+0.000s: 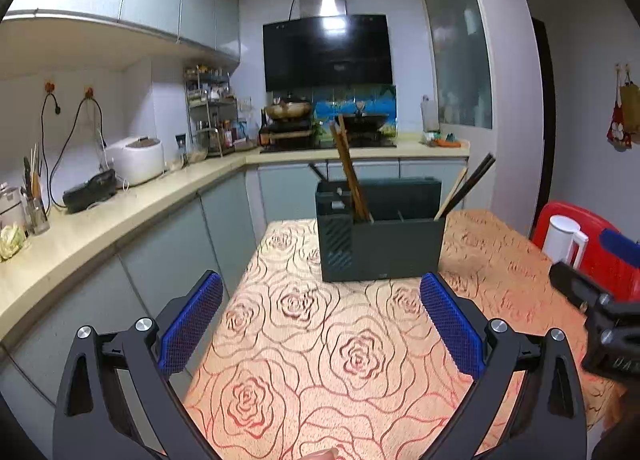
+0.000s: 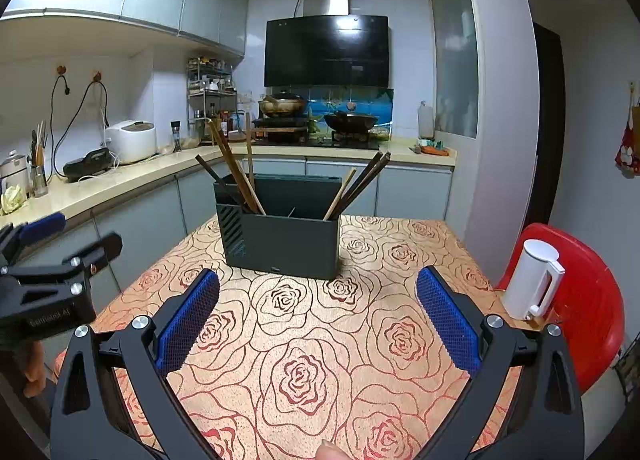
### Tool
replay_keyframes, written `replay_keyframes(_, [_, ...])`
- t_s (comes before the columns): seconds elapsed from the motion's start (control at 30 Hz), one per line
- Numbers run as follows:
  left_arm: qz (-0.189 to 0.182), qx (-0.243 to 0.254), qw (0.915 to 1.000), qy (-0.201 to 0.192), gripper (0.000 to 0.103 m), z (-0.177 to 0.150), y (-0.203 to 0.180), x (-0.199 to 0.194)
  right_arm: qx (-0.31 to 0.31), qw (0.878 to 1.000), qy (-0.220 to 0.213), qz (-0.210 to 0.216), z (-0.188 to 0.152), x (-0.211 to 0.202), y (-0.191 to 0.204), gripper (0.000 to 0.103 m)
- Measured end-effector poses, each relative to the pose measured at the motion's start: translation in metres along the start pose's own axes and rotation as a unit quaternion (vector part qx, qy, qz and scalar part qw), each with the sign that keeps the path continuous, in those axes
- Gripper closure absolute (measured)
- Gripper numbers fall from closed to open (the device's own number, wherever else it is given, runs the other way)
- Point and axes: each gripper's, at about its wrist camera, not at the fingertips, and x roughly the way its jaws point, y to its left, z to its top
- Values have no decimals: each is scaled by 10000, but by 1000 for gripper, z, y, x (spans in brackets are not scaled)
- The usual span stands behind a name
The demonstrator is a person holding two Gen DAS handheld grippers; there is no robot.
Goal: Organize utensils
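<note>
A dark grey utensil holder (image 1: 380, 236) (image 2: 288, 236) stands on the rose-patterned table. Brown wooden chopsticks (image 1: 350, 172) (image 2: 236, 172) lean in its left compartment. Darker chopsticks (image 1: 466, 188) (image 2: 360, 184) lean out of its right end. My left gripper (image 1: 320, 300) hovers open in front of the holder with nothing between its blue pads. My right gripper (image 2: 318, 296) is open too, held level in front of the holder, and empty. In the left wrist view the right gripper's body shows at the right edge; the right wrist view catches the left gripper's body at its left edge.
The table (image 1: 304, 340) (image 2: 304, 340) carries an orange cloth with rose outlines. A white kettle (image 2: 532, 284) (image 1: 564, 240) sits on a red chair (image 2: 592, 300) to the right. A kitchen counter (image 1: 120, 212) with a rice cooker (image 1: 136, 160) runs along the left.
</note>
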Motion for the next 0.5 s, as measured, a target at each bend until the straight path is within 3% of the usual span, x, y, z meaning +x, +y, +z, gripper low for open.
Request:
replay_keyframes(0.2, [43,-57,9995,-318,7,15,-3,-11,15,9997,-230,-73,12,-13,-2,7])
replay_keyframes(0.5, [54,10,9998,-206,7,5,-6,-5,-3,9997,-247,-82,14,-16,0,7])
